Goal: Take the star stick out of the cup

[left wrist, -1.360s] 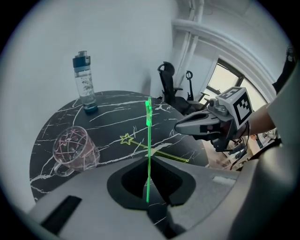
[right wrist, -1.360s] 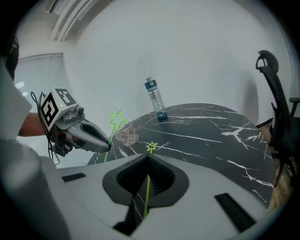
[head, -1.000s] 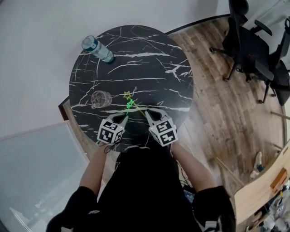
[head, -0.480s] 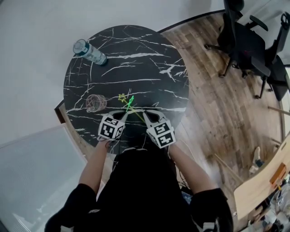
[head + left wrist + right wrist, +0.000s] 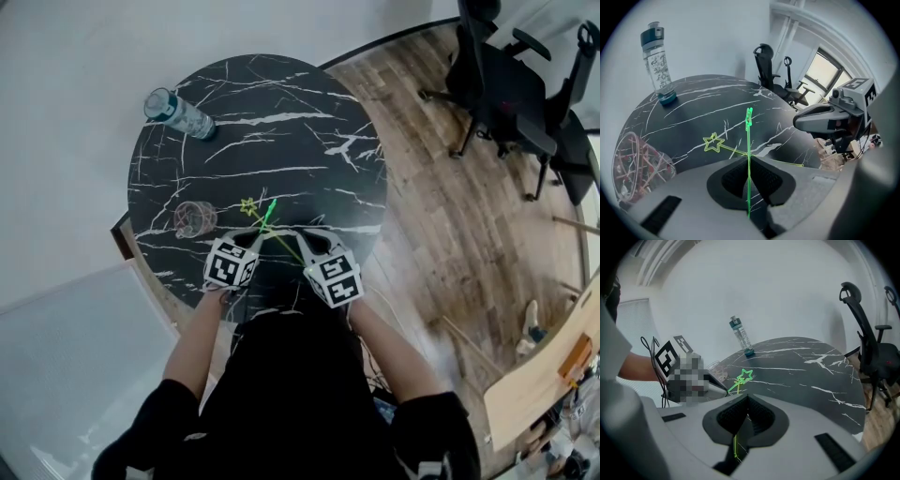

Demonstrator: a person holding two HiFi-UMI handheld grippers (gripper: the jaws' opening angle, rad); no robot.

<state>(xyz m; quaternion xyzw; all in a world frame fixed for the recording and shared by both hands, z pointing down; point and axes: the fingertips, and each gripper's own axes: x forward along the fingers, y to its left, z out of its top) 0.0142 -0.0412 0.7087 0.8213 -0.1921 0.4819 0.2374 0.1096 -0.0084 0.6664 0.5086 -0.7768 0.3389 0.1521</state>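
Observation:
My left gripper is shut on a bright green star stick, which stands upright between its pads with the star edge-on at the top. My right gripper is shut on the stem of a yellow-green star stick, and that stem slants left across the green one. Both sticks are over the near part of the black marble table. The clear cup, holding several more sticks, stands to the left of both grippers. In the right gripper view the green star shows ahead of the jaws.
A clear water bottle with a teal cap stands at the table's far left edge. Black office chairs stand on the wood floor to the right. A white wall lies beyond the table, and the person's body is at the near edge.
My left gripper has sunk a little with the green stick, whose star now sits right of the yellow one. The right gripper has stayed put.

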